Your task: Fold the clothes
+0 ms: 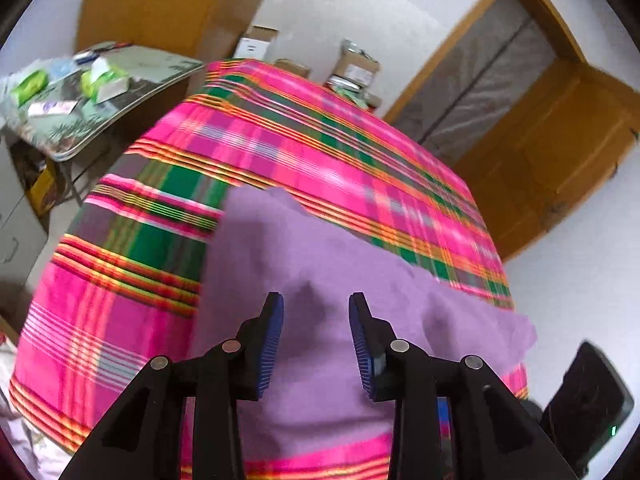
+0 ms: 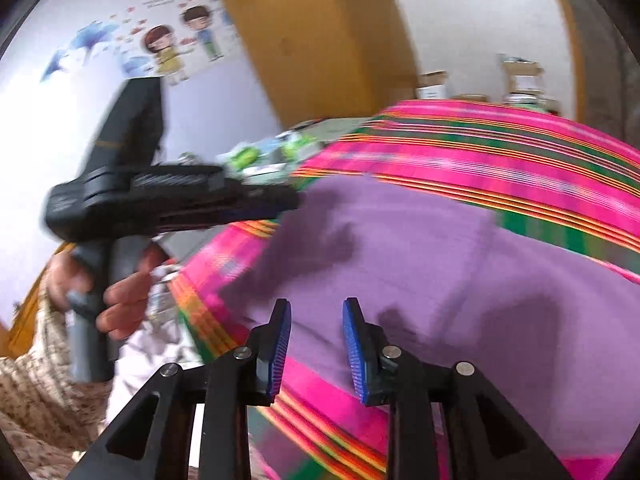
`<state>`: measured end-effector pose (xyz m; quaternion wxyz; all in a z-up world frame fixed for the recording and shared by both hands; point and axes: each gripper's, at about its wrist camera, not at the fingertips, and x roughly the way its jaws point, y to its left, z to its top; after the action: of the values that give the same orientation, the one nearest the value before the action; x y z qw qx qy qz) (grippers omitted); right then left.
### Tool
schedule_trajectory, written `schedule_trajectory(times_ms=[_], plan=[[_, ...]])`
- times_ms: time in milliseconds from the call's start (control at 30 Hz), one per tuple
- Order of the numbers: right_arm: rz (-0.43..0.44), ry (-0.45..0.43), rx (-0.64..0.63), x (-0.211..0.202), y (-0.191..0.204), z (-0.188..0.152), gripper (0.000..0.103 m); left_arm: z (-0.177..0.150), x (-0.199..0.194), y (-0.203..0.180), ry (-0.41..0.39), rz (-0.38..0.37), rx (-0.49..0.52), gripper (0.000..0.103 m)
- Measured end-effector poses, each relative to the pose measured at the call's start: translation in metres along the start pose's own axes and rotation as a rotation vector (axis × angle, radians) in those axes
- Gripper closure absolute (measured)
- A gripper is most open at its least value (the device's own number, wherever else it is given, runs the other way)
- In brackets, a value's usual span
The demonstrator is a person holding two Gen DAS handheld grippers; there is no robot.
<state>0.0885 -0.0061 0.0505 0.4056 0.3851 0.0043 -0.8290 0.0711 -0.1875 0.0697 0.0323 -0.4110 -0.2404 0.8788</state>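
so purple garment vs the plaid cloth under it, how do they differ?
Colour: the purple garment is one plain shade; the plaid cloth is pink, green and orange stripes.
Extent: the plaid cloth spreads across the whole surface; the purple garment covers only the near part.
Layer: the purple garment lies on top, the plaid cloth beneath.
Shared: both lie spread out, and neither is gripped; the left hand-held gripper and right hand-held gripper are open above them.

We see a pink plaid cloth (image 1: 280, 136) covering the counter. Past its far left corner stands a side table (image 1: 132, 92) with green packets (image 1: 102, 80) on its top. Beyond the counter's far edge, cardboard boxes (image 1: 358, 66) sit against the white wall. A wooden door (image 1: 548, 152) stands to the right. Cartoon stickers (image 2: 180, 44) dot the wall.
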Motion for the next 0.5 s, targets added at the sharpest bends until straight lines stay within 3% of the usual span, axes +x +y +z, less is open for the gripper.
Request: schedule_trajectory(times_ms=[133,500], plan=[[-0.258,-0.025,-0.008,-0.014,-0.03,-0.016,0.076,-0.02,0.008,-0.043,0.02,-0.034,0.097,0.068],[-0.48,-0.005,0.219,-0.055,-0.127,-0.05,0.076,-0.068,0.064,-0.139,0.186,-0.134,0.325,0.068]])
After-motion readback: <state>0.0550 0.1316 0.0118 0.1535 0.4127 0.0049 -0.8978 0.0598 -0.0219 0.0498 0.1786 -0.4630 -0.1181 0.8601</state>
